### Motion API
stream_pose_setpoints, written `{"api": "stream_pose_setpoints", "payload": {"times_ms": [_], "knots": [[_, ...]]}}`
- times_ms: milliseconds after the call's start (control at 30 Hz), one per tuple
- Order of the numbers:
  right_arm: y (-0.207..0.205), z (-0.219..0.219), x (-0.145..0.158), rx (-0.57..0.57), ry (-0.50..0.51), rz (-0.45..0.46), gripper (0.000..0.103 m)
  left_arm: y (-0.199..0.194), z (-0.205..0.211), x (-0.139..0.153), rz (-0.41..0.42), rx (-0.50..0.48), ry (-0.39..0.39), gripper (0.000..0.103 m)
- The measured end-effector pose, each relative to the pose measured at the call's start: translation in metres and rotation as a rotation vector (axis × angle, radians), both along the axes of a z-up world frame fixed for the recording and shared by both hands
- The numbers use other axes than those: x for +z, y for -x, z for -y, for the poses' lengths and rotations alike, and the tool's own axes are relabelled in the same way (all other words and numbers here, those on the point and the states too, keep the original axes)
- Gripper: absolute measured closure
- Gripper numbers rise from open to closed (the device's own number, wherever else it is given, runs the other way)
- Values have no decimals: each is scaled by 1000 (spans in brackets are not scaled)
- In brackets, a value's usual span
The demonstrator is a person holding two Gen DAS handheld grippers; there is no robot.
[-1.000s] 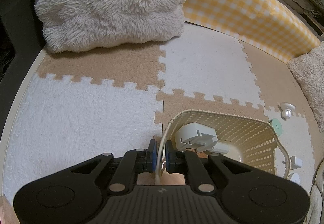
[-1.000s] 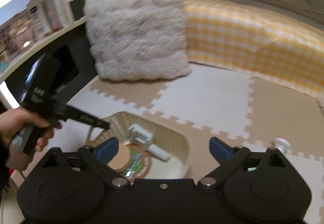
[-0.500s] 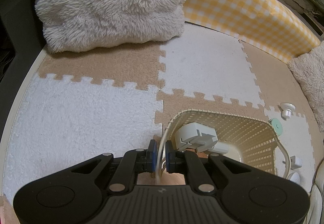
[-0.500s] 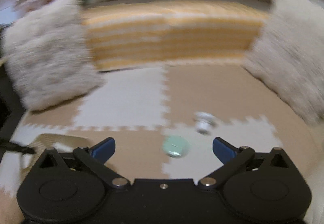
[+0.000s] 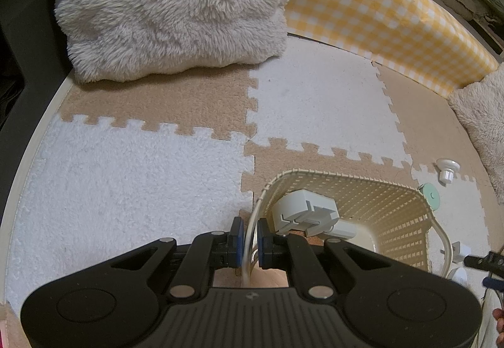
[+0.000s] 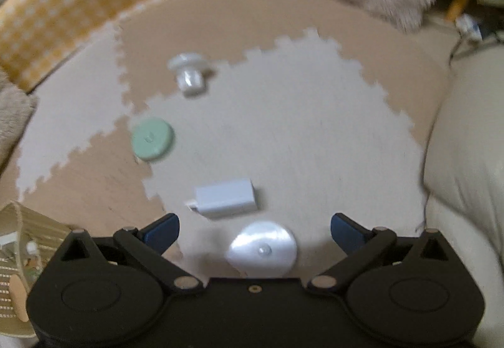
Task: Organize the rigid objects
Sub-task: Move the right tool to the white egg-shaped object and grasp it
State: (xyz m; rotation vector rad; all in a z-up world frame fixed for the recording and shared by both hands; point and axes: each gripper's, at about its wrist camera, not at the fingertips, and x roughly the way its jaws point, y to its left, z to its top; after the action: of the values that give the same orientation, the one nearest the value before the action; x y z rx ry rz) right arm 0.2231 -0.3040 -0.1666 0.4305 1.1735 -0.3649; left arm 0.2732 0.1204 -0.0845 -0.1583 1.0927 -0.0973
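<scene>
Basket (image 5: pixel 393 206), cream woven, lower centre-right of left wrist view, grey-white adapter (image 5: pixel 307 215) inside; left gripper (image 5: pixel 247 236) pinches its rim between blue pads. Right gripper (image 6: pixel 255 226) fingers spread wide, nothing between, over white disc (image 6: pixel 263 248) at lower centre. White charger block (image 6: pixel 225 198) just above it, green disc (image 6: pixel 152 138) centre-left, white knob (image 6: pixel 189 72) upper centre, all on foam mat (image 6: pixel 299 127).

The right wrist view is smeared by motion, so the white knob-shaped piece (image 6: pixel 188 74) and green disc (image 6: pixel 152 138) show no fine detail. The shiny white disc (image 6: pixel 263 250) is partly hidden by the gripper body. In the left view the basket (image 5: pixel 390 215) hides its floor, and the right edge cuts off a dark tool (image 5: pixel 485 261).
</scene>
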Motion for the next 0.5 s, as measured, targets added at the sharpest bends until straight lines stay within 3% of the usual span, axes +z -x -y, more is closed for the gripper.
{"api": "stream_pose_setpoints", "payload": {"times_ms": [267, 500], "knots": [[-3, 1, -24, -23, -21, -105, 26, 0, 0, 0, 0, 0, 0, 95], [-8, -7, -29, 16, 11, -125, 30, 0, 0, 0, 0, 0, 0, 95]]}}
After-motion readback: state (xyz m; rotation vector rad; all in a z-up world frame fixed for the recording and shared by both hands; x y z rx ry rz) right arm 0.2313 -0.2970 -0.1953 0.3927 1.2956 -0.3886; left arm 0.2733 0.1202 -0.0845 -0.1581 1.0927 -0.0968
